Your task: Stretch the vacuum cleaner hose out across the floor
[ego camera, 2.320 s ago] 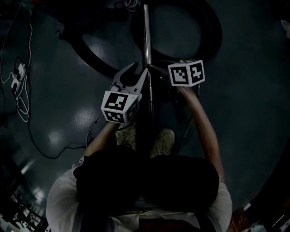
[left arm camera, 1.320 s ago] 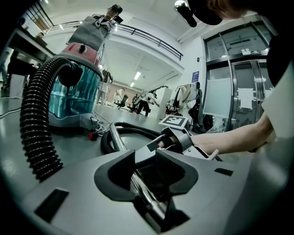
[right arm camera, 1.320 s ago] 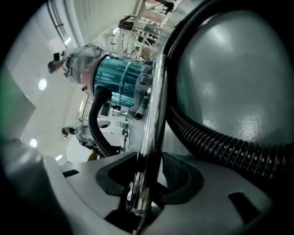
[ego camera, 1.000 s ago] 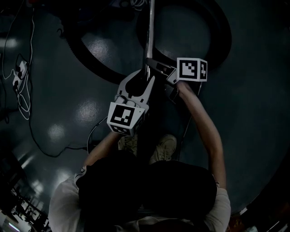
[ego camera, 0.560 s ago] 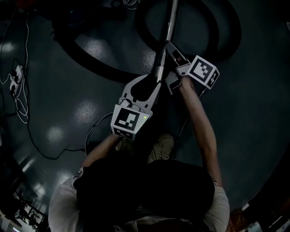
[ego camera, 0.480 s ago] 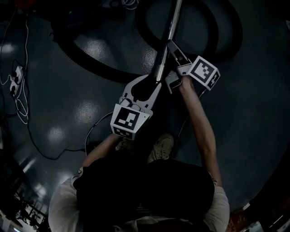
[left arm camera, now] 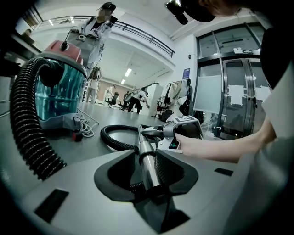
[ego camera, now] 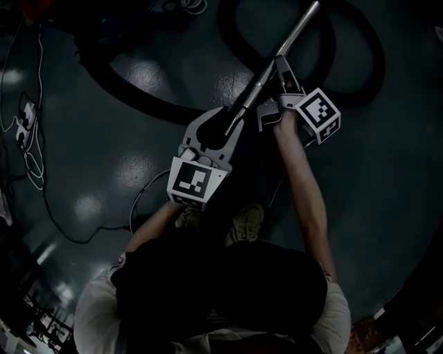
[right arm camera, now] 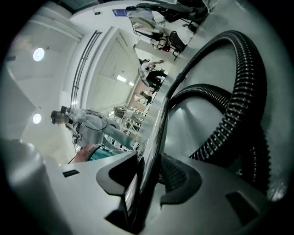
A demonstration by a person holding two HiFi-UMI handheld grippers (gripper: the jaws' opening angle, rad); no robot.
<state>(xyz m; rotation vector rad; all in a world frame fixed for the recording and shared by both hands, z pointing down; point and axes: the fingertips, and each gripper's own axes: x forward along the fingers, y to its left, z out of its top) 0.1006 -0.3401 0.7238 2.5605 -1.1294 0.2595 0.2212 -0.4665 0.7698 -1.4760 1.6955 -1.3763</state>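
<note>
Head view: left tool (ego camera: 227, 123) and right tool (ego camera: 277, 97) both clamp the tube (ego camera: 299, 31), upper centre; hose (ego camera: 138, 97) loops across the top.

I see the wand (ego camera: 287, 45) crossing over the hose (ego camera: 138, 97) loop ahead. Vacuum body (left arm camera: 59, 92) sits ahead-left, power strip (ego camera: 25, 114) further left.

Glossy dark floor (ego camera: 387, 207); white power strip (ego camera: 26, 110) near its left edge, white cable (ego camera: 33, 166) looped just beside, thin dark cable (ego camera: 86, 241) trailing below. White cord coil (ego camera: 196, 5) at top edge. Left gripper view: glass doors (left arm camera: 229, 87), distant people (left arm camera: 137, 97), upper railing (left arm camera: 142, 36)
</note>
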